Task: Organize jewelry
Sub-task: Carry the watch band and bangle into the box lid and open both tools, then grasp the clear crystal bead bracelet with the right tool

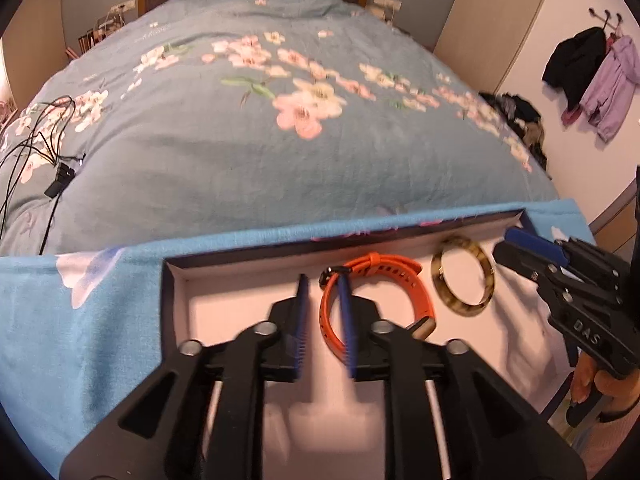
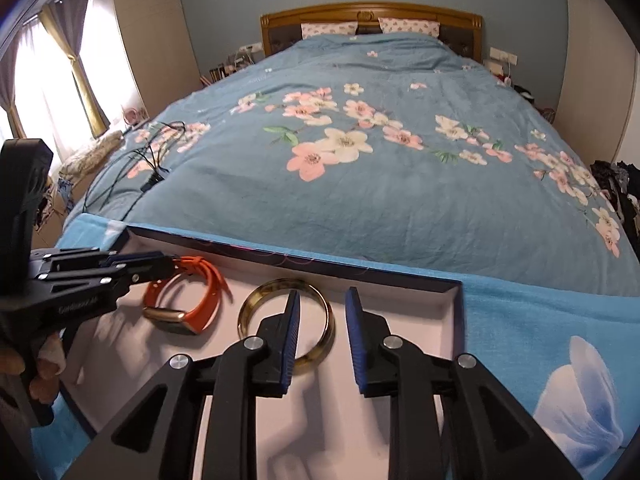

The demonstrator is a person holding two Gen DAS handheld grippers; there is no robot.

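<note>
Looking along the left hand-held gripper (image 1: 324,320), its 2 blue-padded fingers are seen parted by a narrow gap, with nothing held between them. They are poised over a shallow dark-rimmed box (image 1: 176,280) at the lower centre of the frame, which rests on a light blue towel (image 1: 60,320) at the foot of a bed with a floral duvet (image 1: 240,140). An orange watch (image 1: 376,300) is seen lying inside the box, its strap crossed in the picture by the right-hand finger; contact cannot be told. A mottled bangle (image 1: 464,276) is lying just beside the watch, toward the right. The right hand-held gripper (image 1: 520,248) is seen at the right edge.

In the right wrist view, the right hand-held gripper (image 2: 322,320) is shown open rather wider and empty, its left-hand finger overlapping the bangle (image 2: 256,304) at the lower centre. The watch (image 2: 188,300) is found left of the bangle, with the left hand-held gripper (image 2: 160,266) over its strap at the left edge. The box rim (image 2: 456,312) is seen at the right.
</note>
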